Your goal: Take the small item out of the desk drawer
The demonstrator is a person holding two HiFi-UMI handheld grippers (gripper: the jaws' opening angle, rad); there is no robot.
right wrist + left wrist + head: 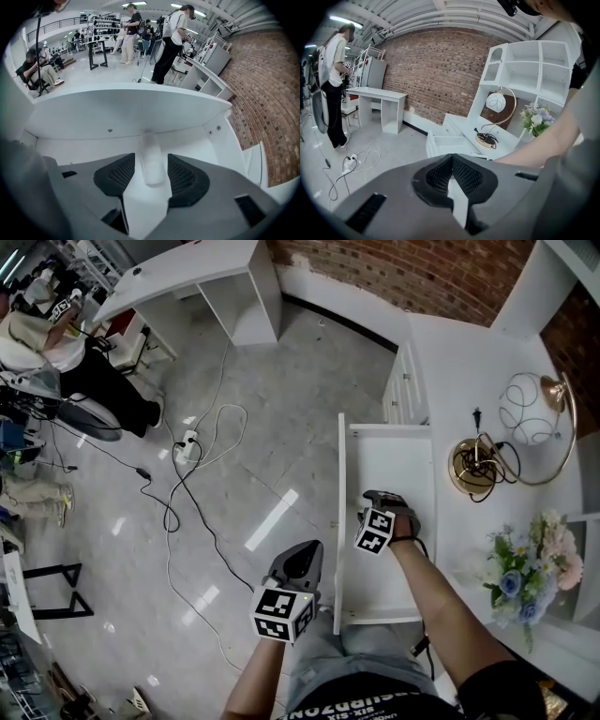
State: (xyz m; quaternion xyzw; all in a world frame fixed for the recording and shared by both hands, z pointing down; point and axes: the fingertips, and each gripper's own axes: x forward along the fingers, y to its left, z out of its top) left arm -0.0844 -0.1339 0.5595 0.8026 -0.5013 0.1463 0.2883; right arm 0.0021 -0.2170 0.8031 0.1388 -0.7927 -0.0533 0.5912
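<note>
Small item (151, 159): pale, stubby, roughly tube- or bottle-shaped, lying on the white floor of the open desk drawer (394, 460), near the inside of the front panel. Sits between the jaws of the right gripper (382, 502), which is down inside the drawer; jaws apart, one pad on each side, a thin gap showing on both sides, so not clamped yet. Left gripper (451, 158) idle outside the drawer, above the floor just beside the front panel, jaw tips together with nothing between them. Handling guess: very light, probably rigid plastic, smooth and rounded, so likely to roll or squirt out of a hard or off-centre squeeze. Best taken across the middle of the body, pads square on the two long sides, closing gently, then lifting straight up clear of the drawer walls. Low breakage risk by the look of it, but not certain. Hard to read: item blurred in the right gripper view, white on white, edges faint; material, cap, label and exact shape not resolvable; near end cut off behind the gripper body. In the head view the item is fully covered by the right gripper and its marker cube. Near end of the drawer floor also masked there by the forearm. Whether the pads already brush the item: cannot tell for sure.
</note>
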